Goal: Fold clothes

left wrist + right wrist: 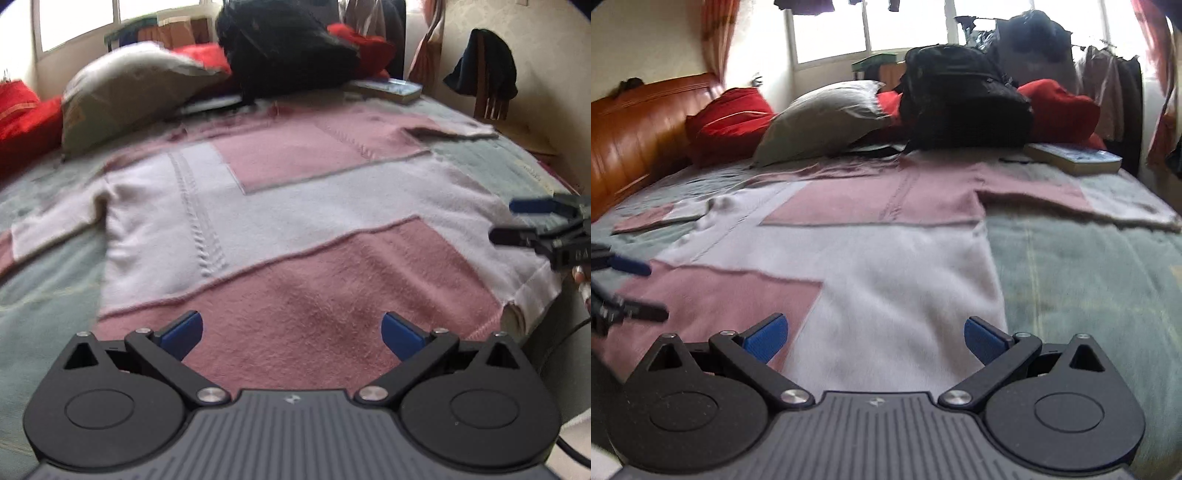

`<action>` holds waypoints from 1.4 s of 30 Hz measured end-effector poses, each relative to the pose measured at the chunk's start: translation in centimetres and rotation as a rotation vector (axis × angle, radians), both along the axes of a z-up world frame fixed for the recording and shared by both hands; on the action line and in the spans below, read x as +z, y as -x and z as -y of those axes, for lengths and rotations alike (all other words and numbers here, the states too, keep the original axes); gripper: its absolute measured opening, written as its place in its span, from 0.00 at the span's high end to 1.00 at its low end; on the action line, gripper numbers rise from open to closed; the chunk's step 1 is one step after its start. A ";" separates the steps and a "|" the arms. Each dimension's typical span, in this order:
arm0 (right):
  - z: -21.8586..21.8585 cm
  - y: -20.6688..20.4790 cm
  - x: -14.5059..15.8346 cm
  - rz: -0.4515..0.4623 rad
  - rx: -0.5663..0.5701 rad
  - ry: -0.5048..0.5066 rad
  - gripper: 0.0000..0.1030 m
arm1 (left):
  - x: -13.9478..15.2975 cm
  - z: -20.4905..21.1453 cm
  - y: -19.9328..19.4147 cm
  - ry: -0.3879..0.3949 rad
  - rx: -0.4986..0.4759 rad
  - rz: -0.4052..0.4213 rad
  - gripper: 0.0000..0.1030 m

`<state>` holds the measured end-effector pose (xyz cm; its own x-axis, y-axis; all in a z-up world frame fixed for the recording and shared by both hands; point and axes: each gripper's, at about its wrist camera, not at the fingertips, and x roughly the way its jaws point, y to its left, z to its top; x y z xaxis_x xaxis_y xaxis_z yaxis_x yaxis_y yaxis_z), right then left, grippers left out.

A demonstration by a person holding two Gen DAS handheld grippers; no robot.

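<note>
A pink and white patchwork sweater lies spread flat on the bed, both sleeves stretched out to the sides. My left gripper hovers open over the sweater's near pink hem, nothing between its blue pads. My right gripper is open too, above the white part of the hem near the sweater's right edge. Each gripper shows at the edge of the other's view: the right gripper over the hem's right corner, the left gripper over the pink patch. Both stand open there as well.
The bed has a pale green cover. At its far side lie a grey pillow, red cushions, a black backpack and a book. A wooden headboard stands left. A chair with dark cloth stands right.
</note>
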<state>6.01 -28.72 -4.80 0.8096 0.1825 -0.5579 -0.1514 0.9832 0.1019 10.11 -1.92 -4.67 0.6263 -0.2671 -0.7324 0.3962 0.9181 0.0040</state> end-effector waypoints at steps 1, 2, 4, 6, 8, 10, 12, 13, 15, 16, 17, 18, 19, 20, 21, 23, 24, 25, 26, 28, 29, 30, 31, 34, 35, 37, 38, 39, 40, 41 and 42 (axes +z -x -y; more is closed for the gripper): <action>-0.1 -0.3 0.0 0.003 -0.007 0.009 0.00 | -0.6 0.1 0.2 -0.010 0.003 -0.008 0.01; -0.1 -0.5 -0.3 -0.002 -0.009 0.014 0.00 | -1.2 0.3 0.3 -0.020 0.006 -0.016 0.01; 0.0 -0.6 -1.1 -0.031 -0.028 0.026 0.00 | -2.0 0.2 1.0 -0.028 0.010 -0.005 0.01; 0.3 -0.5 -2.2 -0.071 -0.048 0.030 0.00 | -2.3 -0.7 2.0 0.011 0.023 -0.003 0.01; 0.6 0.4 -2.9 -0.051 -0.053 0.012 0.00 | -2.1 -1.3 2.7 0.020 0.025 -0.011 0.01; 0.5 0.7 -3.1 -0.048 -0.055 0.018 0.00 | -1.5 -1.5 2.9 -0.002 0.019 -0.030 0.01; 0.1 0.5 -3.1 -0.057 -0.062 0.033 0.00 | -0.7 -1.7 2.5 0.001 0.026 -0.033 0.01; 0.0 0.4 -3.0 -0.061 -0.066 0.040 0.00 | -0.2 -1.8 2.2 0.010 0.031 -0.026 0.01; -0.1 0.3 -3.1 -0.062 -0.076 0.036 0.00 | 0.4 -2.2 1.4 0.025 0.052 -0.014 0.01; -0.2 0.3 -3.1 -0.060 -0.080 0.037 0.00 | 0.6 -2.3 0.9 0.031 0.066 -0.007 0.01; -0.3 0.3 -3.1 -0.059 -0.083 0.038 0.00 | 0.5 -2.5 0.5 0.038 0.077 -0.010 0.01; -0.3 0.4 -3.1 -0.058 -0.084 0.040 0.00 | 0.3 -2.8 0.2 0.050 0.086 -0.023 0.01; -0.3 0.5 -3.1 -0.056 -0.085 0.042 0.00 | 0.0 -3.1 0.0 0.062 0.094 -0.036 0.01; -0.4 0.6 -3.1 -0.056 -0.084 0.044 0.00 | -0.4 -3.4 -0.1 0.066 0.114 -0.066 0.01; -0.4 0.6 -3.1 -0.056 -0.083 0.044 0.00 | -1.0 -3.8 0.0 0.070 0.138 -0.095 0.01; -0.3 0.6 -3.1 -0.056 -0.082 0.044 0.00 | -1.2 -4.7 0.8 0.092 0.148 -0.098 0.01; -0.4 0.6 -3.2 -0.055 -0.082 0.047 0.00 | -1.1 -5.1 1.4 0.106 0.149 -0.098 0.01; -0.4 0.6 -3.2 -0.054 -0.082 0.049 0.00 | -0.8 -5.6 1.6 0.128 0.155 -0.110 0.01; -0.5 0.6 -3.2 -0.053 -0.083 0.052 0.00 | -0.5 -6.1 1.8 0.150 0.161 -0.121 0.01; -0.6 0.6 -3.3 -0.052 -0.084 0.057 0.00 | 0.4 -6.9 1.2 0.200 0.177 -0.128 0.01; -0.6 0.6 -3.3 -0.050 -0.085 0.058 0.00 | 0.9 -7.1 0.7 0.230 0.182 -0.115 0.01; -0.6 0.7 -3.3 -0.048 -0.086 0.058 0.00 | 1.1 -7.1 0.0 0.251 0.175 -0.105 0.01; -0.6 0.7 -3.4 -0.046 -0.087 0.059 0.00 | 1.4 -7.1 -0.6 0.271 0.168 -0.094 0.01; -0.8 0.7 -3.2 -0.055 -0.092 0.065 0.00 | 0.8 -6.5 -3.1 0.266 0.147 -0.097 0.01; -0.8 0.7 -3.1 -0.059 -0.093 0.067 0.00 | 0.4 -6.4 -3.9 0.237 0.161 -0.096 0.01; -0.8 0.7 -3.0 -0.069 -0.094 0.071 0.00 | -0.5 -6.5 -5.4 0.160 0.219 -0.105 0.01; -0.8 0.8 -3.0 -0.070 -0.093 0.071 0.00 | -0.4 -6.9 -5.6 0.180 0.222 -0.115 0.03; -0.8 0.8 -3.0 -0.069 -0.091 0.073 0.00 | -0.2 -7.4 -5.7 0.201 0.225 -0.125 0.02; -0.8 0.9 -3.0 -0.068 -0.090 0.074 0.00 | -0.1 -7.8 -5.8 0.221 0.228 -0.134 0.02; -0.8 0.9 -3.1 -0.065 -0.090 0.073 0.00 | 0.7 -7.9 -5.2 0.221 0.211 -0.122 0.02; -0.8 0.9 -3.1 -0.063 -0.090 0.072 0.00 | 1.3 -7.8 -4.3 0.207 0.191 -0.101 0.01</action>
<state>5.08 -27.89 -7.90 0.7838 0.0683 -0.6173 -0.0577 0.9976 0.0371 14.43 5.87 -3.37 0.6059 -0.3021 -0.7360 0.2055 0.9531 -0.2221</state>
